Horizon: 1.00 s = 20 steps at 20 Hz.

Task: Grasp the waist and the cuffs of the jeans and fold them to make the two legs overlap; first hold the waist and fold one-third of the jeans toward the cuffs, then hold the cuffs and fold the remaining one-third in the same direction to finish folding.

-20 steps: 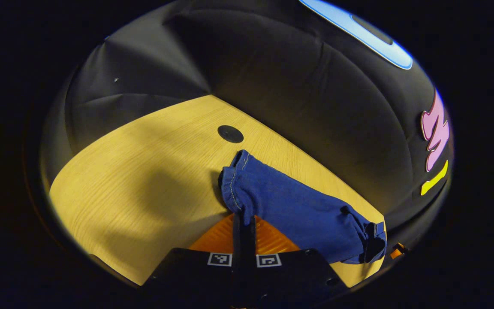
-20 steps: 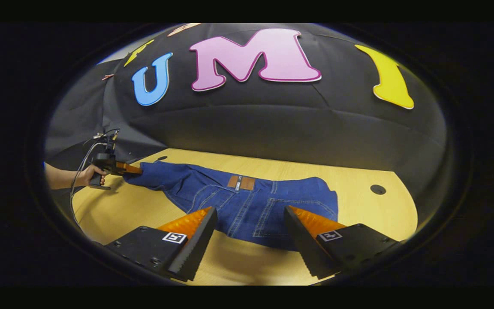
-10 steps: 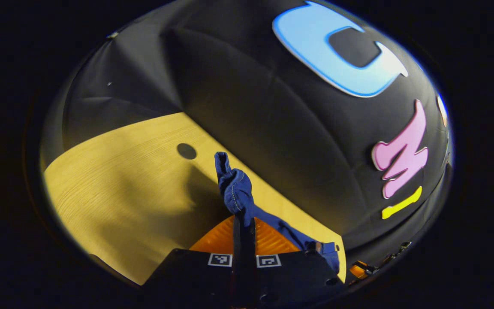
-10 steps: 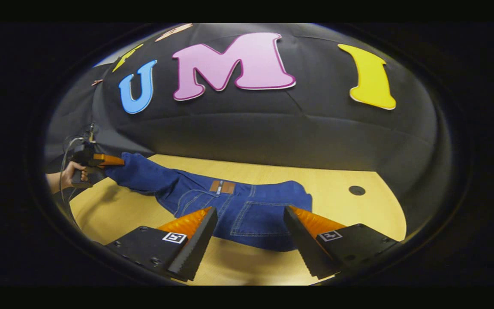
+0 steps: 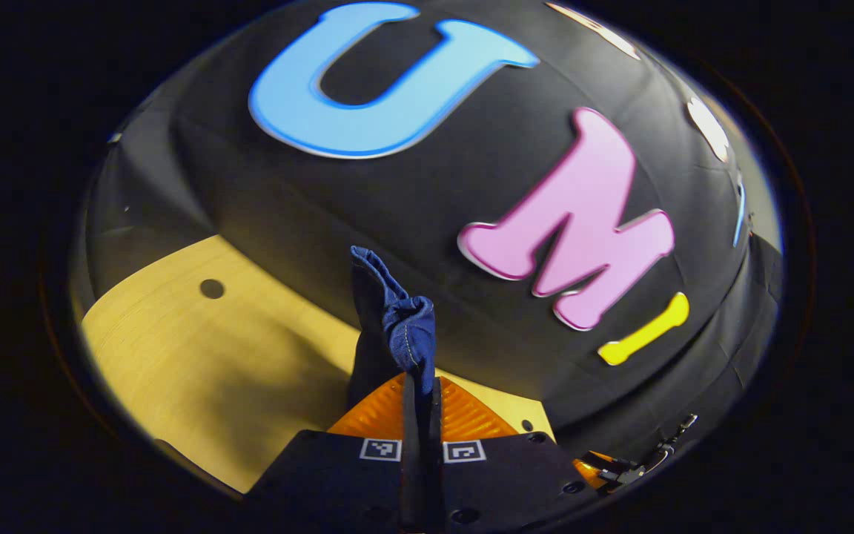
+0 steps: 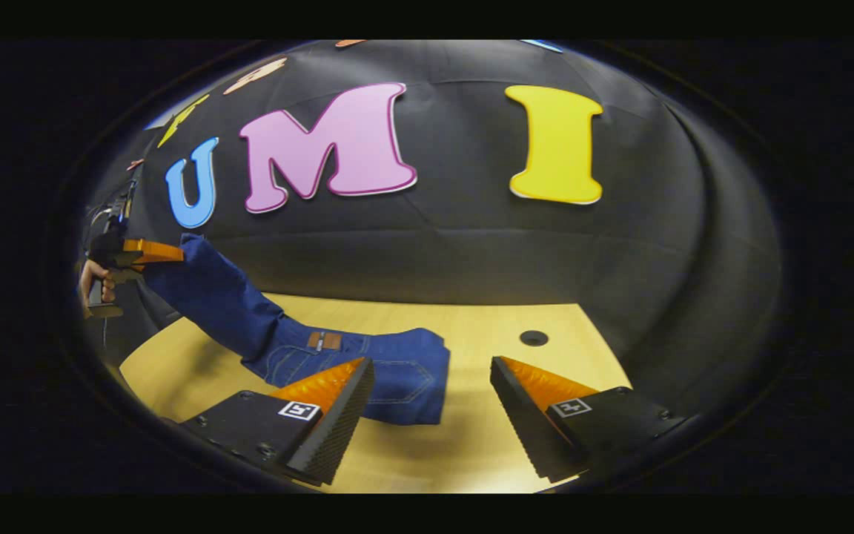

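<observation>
Left gripper view: left gripper [image 5: 420, 386] clamped on jeans [image 5: 396, 326] cuff, lifted above table [image 5: 197, 356]. Right gripper view: right gripper [image 6: 431, 400] fingers apart, holding nothing.

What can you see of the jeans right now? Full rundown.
The jeans are dark blue denim with lighter stitching, a brown patch at the waistband and a back pocket facing up. The waist end lies on the wooden table. The leg end rises at a slant off the table to the left gripper, which is shut on the bunched cuff and held in a person's hand. The right gripper is open near the waist, not touching the denim.
</observation>
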Available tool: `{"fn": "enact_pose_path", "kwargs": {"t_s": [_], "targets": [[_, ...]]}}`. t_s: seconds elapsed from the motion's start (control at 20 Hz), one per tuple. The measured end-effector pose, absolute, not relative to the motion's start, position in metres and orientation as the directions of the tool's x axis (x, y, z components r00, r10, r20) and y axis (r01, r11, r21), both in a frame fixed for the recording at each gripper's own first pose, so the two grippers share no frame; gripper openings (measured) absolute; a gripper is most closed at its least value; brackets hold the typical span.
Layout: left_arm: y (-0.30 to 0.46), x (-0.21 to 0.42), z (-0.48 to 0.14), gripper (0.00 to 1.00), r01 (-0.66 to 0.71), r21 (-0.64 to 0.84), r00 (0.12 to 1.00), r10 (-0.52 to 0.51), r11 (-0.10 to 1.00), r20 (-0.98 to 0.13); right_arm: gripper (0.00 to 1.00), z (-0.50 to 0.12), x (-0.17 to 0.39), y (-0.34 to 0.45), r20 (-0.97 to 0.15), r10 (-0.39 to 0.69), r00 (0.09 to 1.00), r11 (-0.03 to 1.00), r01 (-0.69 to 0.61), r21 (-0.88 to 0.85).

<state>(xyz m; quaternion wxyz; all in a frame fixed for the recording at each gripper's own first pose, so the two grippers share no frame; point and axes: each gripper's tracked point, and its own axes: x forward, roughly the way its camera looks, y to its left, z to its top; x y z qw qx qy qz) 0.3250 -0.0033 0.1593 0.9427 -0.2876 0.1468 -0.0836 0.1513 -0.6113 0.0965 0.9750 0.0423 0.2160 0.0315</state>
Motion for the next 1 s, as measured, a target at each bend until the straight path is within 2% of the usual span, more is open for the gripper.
{"fn": "enact_pose_path", "kwargs": {"t_s": [0.2,0.35,0.65,0.85,0.95,1.0], "targets": [[-0.1,0.324,0.172,0.06,0.145,-0.485,0.915,-0.303,0.863,-0.267,0.96,0.11,0.145,-0.641,-0.411,0.046,0.911,0.995,-0.007,0.097],[-0.163,0.331,0.148,0.06,0.141,-0.425,0.895,-0.299,0.894,-0.333,0.96,0.119,0.138,-0.662,-0.395,0.024,0.918,0.996,0.014,0.094],[-0.286,0.35,0.083,0.06,0.229,-0.43,0.814,-0.414,0.874,-0.407,0.96,0.126,0.117,-0.693,-0.396,-0.015,0.918,0.997,0.043,0.062],[-0.313,0.36,0.038,0.07,0.189,-0.373,0.799,-0.363,0.908,-0.479,0.96,0.125,0.095,-0.696,-0.41,-0.02,0.912,0.994,0.062,0.091],[-0.323,0.36,0.027,0.13,0.188,-0.374,0.79,-0.367,0.908,-0.492,0.96,0.122,0.083,-0.69,-0.417,-0.019,0.909,0.995,0.06,0.085],[-0.324,0.358,0.03,0.29,0.194,-0.388,0.792,-0.377,0.901,-0.48,0.96,0.124,0.077,-0.686,-0.419,-0.015,0.908,0.995,0.054,0.082]]}}
